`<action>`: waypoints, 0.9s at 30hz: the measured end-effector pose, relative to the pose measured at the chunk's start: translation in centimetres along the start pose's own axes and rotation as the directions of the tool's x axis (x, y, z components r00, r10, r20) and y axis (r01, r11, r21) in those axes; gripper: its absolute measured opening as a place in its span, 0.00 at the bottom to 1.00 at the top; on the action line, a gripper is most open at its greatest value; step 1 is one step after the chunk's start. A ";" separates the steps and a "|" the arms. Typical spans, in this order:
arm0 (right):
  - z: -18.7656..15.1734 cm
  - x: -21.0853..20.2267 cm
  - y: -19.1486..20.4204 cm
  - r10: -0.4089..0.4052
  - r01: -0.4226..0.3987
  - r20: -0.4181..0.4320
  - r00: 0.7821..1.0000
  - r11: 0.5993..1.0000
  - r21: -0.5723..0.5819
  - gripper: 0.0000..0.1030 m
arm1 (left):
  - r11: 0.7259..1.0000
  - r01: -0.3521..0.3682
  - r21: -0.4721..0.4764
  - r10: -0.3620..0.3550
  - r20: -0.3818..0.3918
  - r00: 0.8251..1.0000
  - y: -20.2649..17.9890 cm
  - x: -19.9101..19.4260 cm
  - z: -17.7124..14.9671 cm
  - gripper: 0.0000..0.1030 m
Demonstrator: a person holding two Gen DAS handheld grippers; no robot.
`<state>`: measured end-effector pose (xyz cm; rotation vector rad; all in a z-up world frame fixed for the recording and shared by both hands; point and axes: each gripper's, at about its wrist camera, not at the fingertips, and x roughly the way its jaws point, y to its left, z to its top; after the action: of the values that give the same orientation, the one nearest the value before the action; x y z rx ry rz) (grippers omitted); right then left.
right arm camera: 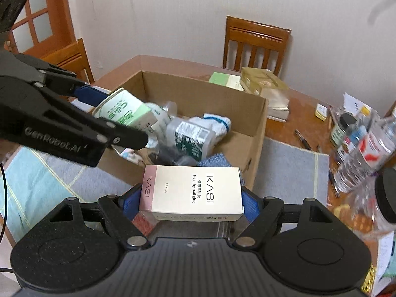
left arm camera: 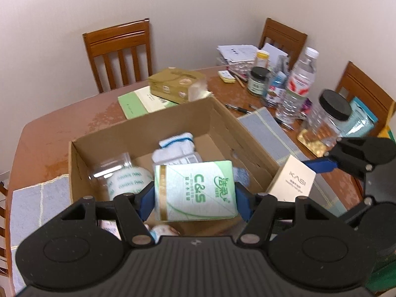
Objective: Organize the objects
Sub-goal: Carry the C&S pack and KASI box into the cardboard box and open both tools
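Left wrist view: the left gripper tilts steeply down over the box at frame centre, its blue pads clamped on a green tissue pack. At right, the right gripper grips a cream carton. Right wrist view: the right gripper, equally tilted, pinches that carton at lower centre, just outside the box's near wall.
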<state>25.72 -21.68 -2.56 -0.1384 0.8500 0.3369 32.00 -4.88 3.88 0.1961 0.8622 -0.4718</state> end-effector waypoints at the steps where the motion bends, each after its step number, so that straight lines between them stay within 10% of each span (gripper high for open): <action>1: 0.3 0.2 0.0 0.001 -0.001 0.003 1.000 1.000 -0.009 0.81 | 1.000 -0.004 0.000 0.004 0.003 1.000 0.2 0.2 0.3 0.63; 18: 2.3 3.4 -2.3 0.052 -0.053 0.049 0.997 0.999 0.008 1.00 | 1.000 0.003 -0.011 -0.003 -0.006 1.000 0.6 6.7 5.7 0.64; 22: 1.8 3.3 -3.1 0.023 -0.024 0.047 0.999 0.999 0.022 1.00 | 1.000 0.020 -0.020 -0.020 0.003 1.000 -0.1 8.2 6.6 0.92; 27: 0.9 2.8 -4.3 -0.031 0.029 0.029 0.999 0.996 0.082 1.00 | 0.999 0.013 -0.047 -0.011 0.033 0.999 -0.6 8.1 6.3 0.94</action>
<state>29.53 -24.85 -4.12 -0.0695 0.8298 0.2749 40.55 -10.19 1.74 0.1396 0.8422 -0.4640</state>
